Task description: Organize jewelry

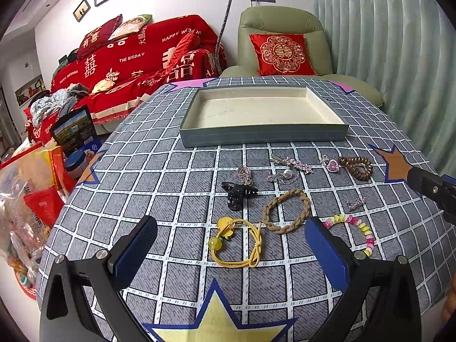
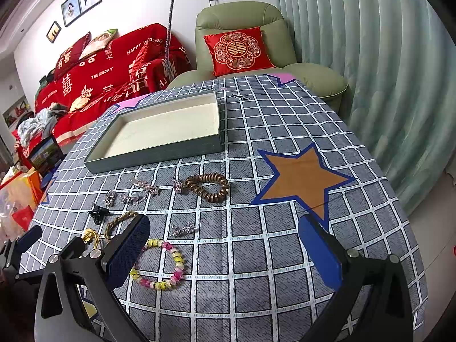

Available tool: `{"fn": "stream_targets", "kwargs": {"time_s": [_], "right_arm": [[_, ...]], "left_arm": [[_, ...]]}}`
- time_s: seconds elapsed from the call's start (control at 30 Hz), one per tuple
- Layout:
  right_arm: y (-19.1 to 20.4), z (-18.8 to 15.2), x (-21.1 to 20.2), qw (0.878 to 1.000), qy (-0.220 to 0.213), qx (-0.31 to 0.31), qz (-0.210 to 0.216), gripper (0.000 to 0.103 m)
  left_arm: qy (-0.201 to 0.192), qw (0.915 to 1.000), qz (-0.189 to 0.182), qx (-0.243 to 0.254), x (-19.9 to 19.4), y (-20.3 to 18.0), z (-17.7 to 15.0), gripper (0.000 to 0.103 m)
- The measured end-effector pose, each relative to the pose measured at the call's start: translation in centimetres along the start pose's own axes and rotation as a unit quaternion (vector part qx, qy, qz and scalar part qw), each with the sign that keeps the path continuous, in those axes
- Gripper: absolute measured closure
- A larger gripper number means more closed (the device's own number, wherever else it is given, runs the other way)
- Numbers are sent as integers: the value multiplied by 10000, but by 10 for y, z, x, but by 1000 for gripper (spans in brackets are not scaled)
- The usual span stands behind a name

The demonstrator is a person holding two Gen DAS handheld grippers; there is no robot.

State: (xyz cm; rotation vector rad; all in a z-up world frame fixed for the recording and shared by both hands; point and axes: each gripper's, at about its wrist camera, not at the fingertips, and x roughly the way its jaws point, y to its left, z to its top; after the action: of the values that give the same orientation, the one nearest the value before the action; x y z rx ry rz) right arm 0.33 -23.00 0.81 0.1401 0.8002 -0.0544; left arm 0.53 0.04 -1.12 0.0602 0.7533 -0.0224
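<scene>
left wrist view: both tools wide open and empty, every piece on the cloth, tray bare.

your left gripper (image 1: 230,245) frames the yellow hair tie (image 1: 238,242), with the braided band (image 1: 286,211) just beside it on the right and the black claw clip (image 1: 238,195) just beyond; close carelessly and you may snag two pieces or bunch the tablecloth (image 1: 171,188). the tray (image 1: 263,136) sits at the far side, so thin loops could slip on the way. only the right wrist view shows the bead bracelet (image 2: 159,265) whole, lying beside your open right gripper (image 2: 225,253), not between its pads.
</scene>
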Motion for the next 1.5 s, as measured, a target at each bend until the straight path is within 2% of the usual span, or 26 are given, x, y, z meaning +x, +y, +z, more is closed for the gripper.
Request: {"fn": "stream_targets", "kwargs": {"time_s": [1.1, 1.5], "right_arm": [[-4, -3, 5, 9999, 123, 17, 14, 0], [-3, -8, 22, 9983, 573, -30, 110, 0]], "left_arm": [[67, 10000, 41, 30, 5, 6, -7, 0], [544, 9984, -98, 97, 27, 16, -14, 0]]}}
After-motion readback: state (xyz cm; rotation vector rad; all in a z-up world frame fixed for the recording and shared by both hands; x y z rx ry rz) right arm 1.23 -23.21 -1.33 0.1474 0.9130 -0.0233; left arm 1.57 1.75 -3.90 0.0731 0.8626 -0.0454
